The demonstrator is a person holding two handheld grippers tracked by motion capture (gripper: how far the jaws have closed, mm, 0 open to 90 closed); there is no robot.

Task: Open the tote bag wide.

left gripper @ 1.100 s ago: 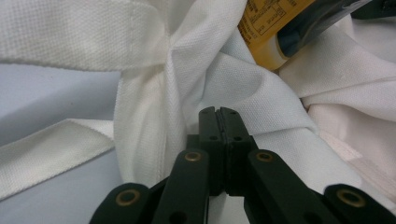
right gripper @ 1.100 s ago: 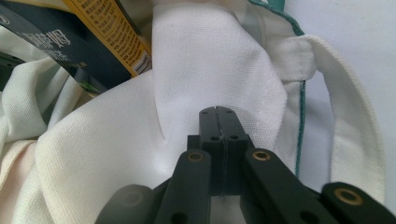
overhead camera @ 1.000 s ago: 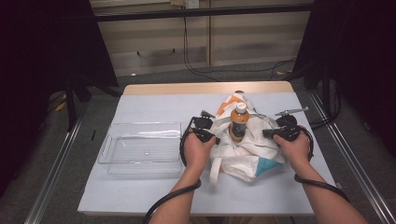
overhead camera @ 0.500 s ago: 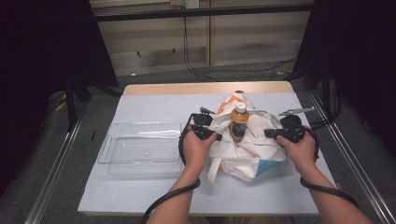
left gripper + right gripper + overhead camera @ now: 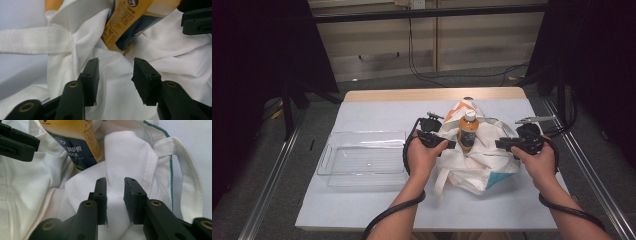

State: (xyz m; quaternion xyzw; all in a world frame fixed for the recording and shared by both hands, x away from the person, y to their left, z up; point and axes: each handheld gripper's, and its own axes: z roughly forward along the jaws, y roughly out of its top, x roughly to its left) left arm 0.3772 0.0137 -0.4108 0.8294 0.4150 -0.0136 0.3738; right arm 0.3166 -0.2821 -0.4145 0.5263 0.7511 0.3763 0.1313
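A white cloth tote bag [image 5: 482, 162] lies crumpled at mid-table with an orange-labelled bottle [image 5: 467, 131] standing upright in its mouth. My left gripper [image 5: 451, 145] is at the bag's left side, just left of the bottle. In the left gripper view it [image 5: 115, 75] is open, with white cloth [image 5: 112, 95] in the wide gap and the bottle [image 5: 125, 25] beyond. My right gripper [image 5: 500, 144] is at the bag's right side. It [image 5: 115, 192] stands narrowly open around a raised fold of the bag's rim [image 5: 125, 152], near the bottle [image 5: 75, 142].
A clear plastic tray [image 5: 362, 134] sits empty on the table's left half. The bag's strap [image 5: 192, 182] loops off to one side. Each gripper view shows the other gripper's jaw [image 5: 197, 20] [image 5: 15, 142] across the bag. Cables trail from both hands.
The right gripper has come slightly inward and down along the bag's right side. The left gripper has shifted a little toward the bottle. The bottle stays upright.
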